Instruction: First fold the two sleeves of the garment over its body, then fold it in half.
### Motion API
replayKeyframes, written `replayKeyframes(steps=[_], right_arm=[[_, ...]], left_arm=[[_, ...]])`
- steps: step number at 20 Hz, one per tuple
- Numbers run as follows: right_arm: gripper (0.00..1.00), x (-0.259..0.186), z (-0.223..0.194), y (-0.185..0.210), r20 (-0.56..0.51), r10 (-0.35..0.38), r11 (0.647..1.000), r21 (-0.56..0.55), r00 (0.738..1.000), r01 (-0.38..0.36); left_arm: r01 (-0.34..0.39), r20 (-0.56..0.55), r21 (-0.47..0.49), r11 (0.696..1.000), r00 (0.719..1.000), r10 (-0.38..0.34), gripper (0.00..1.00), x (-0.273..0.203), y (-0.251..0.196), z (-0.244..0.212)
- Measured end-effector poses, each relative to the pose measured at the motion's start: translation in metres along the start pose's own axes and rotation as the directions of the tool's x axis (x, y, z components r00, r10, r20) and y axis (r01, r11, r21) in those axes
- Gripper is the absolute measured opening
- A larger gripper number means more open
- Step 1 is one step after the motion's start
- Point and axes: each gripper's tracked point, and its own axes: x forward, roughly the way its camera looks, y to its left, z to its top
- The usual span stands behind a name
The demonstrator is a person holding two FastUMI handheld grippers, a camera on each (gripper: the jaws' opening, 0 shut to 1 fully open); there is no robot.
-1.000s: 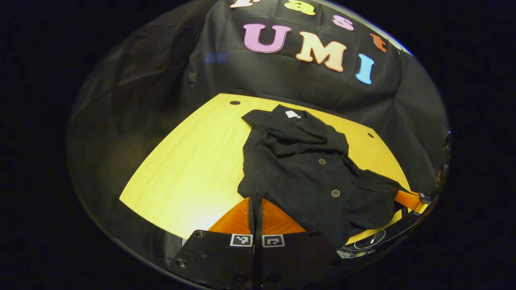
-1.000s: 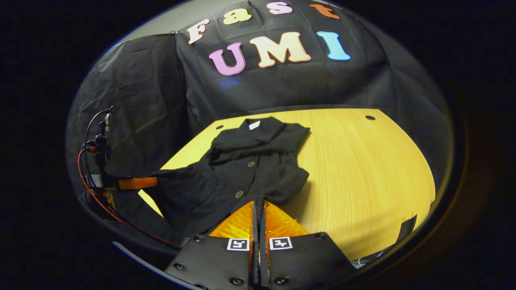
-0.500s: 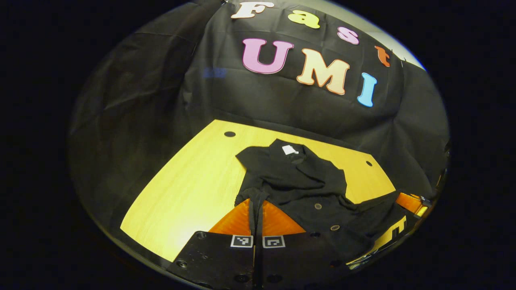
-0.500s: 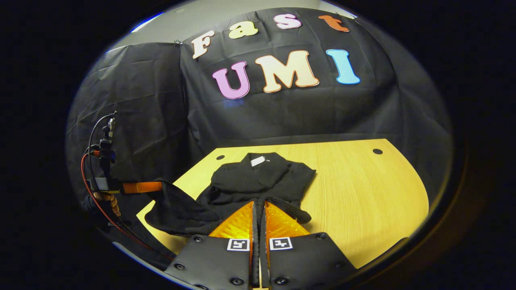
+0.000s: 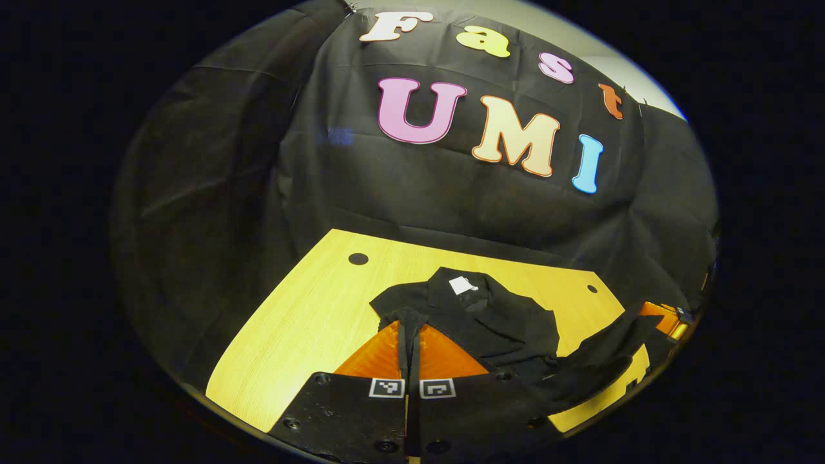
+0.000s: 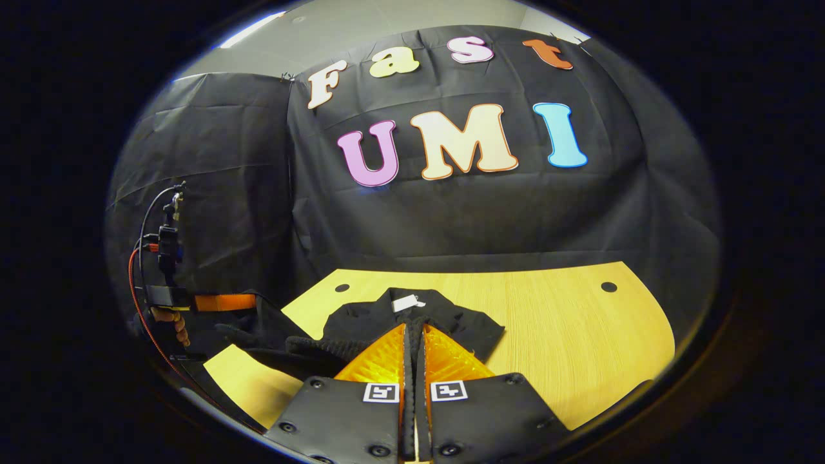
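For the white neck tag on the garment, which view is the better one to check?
The left gripper view: the white tag lies in the open at the collar of the garment, facing the camera. In the right gripper view the tag shows flatter, just above that gripper's fingertips.

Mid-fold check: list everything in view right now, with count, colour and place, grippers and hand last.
Garment: one, black, on the table, its near hem lifted by both grippers.
Neck tag: one, white, at the garment's collar, far end.
Table: one, yellow wood, under the garment.
Holes: two dark ones at the table's far corners.
Left gripper: one, shut on the garment's hem.
Right gripper: one, shut on the hem.
Hand: one, holding the left gripper, at left in the right gripper view.
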Motion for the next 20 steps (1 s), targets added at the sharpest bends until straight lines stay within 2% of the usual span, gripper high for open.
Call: replayKeyframes(steps=[6,7,12,16,20], right_arm=[[0.04,0.034,0.021,-0.012,0.023,-0.037,0.999,0.0,0.999,0.037],[0.01,0.039,0.024,-0.014,0.025,-0.045,0.999,0.001,0.999,0.045],[0.04,0.068,0.037,-0.023,0.024,-0.074,0.997,0.012,0.997,0.074],[0.04,0.09,0.036,-0.035,0.006,-0.11,0.994,0.011,0.994,0.11],[0.04,0.117,0.027,-0.054,-0.037,-0.166,0.986,0.029,0.985,0.167]], left_arm=[[0.013,-0.008,0.006,1.0,1.0,-0.013,0.0,0.042,0.0,0.015],[0.016,-0.011,0.007,1.0,1.0,-0.015,0.0,0.05,0.0,0.019],[0.037,-0.024,0.033,0.999,0.999,-0.036,0.0,0.086,0.0,0.029],[0.043,-0.013,0.038,0.998,0.999,-0.042,0.0,0.113,0.004,0.034],[0.04,-0.05,0.067,0.997,0.998,-0.036,0.0,0.143,0.011,0.023]])
